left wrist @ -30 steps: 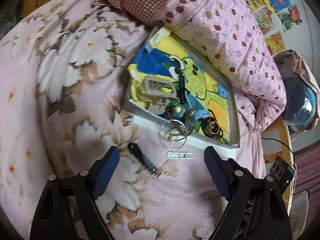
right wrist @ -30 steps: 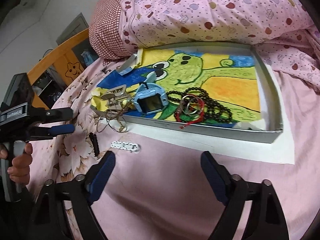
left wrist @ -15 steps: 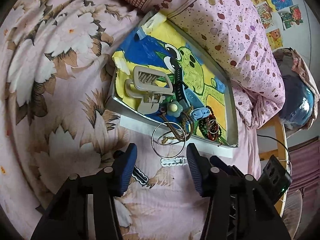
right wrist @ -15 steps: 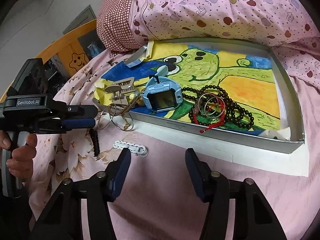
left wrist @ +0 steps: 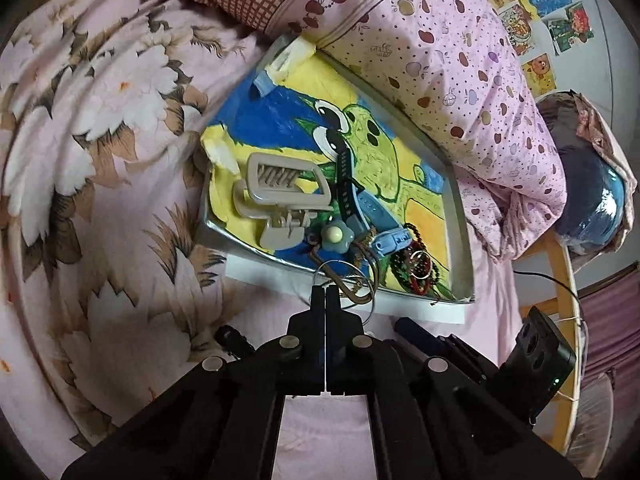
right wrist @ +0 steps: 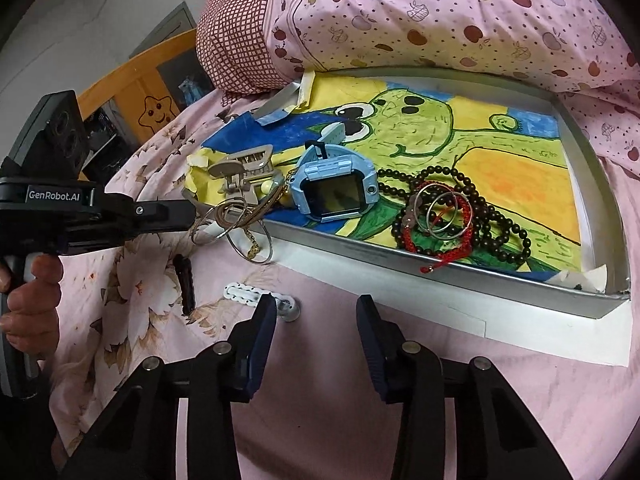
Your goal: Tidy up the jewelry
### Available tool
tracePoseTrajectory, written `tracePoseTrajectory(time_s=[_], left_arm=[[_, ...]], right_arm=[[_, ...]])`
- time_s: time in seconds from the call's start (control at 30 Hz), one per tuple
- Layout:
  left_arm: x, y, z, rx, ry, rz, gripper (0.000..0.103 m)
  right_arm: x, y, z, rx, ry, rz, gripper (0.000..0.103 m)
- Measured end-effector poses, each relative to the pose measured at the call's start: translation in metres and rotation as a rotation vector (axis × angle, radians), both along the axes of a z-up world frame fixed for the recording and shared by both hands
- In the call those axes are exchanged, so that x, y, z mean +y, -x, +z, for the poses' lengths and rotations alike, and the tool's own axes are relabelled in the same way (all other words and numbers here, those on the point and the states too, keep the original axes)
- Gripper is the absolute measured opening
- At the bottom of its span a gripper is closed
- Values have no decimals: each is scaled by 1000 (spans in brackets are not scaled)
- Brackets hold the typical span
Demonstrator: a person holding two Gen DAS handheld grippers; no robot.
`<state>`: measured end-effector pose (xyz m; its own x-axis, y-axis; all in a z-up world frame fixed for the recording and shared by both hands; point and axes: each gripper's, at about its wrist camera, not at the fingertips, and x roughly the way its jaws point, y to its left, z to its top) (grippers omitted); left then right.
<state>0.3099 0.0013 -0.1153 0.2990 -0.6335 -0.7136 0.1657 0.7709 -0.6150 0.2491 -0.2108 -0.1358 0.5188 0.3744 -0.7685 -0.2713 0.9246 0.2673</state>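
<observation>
A metal tray lined with a frog drawing lies on the bed and holds a beige hair claw, a blue watch, dark bead strands with red cord and silver rings. A thin silver hoop with a brown cord hangs over the tray's front edge. My left gripper is shut, its tips at the hoop and cord; it also shows in the right wrist view. My right gripper is open above the sheet, next to a white clip.
A black hair clip lies on the floral sheet left of the white clip. A pink spotted pillow and a checked pillow border the tray's far side. An orange headboard stands at the left.
My left gripper has closed from open and moved forward onto the hoop and cord at the tray's edge. My right gripper has narrowed and come closer to the tray.
</observation>
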Motion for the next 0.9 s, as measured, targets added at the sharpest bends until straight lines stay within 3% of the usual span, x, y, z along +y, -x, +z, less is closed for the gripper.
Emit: tracePoseTrajectory(time_s=[0.27,0.4,0.47,0.53,0.9], left_arm=[[6,0,-2,25,21,17,0],[11,-5,-10,124,86,25,2],[11,-6,-11,140,89,30,28],[12,-6,-14,160,119,40,41],[13,-11,-22,164,163,64,37]], right_arm=[[-1,1,1,0,-6,-8,39],[-2,0,0,6,-11,-13,39],[-4,-1,0,9,-18,-20,40],[-5,-1,1,3,-26,-27,40],[1,-5,-3,-11,-2,-9,40]])
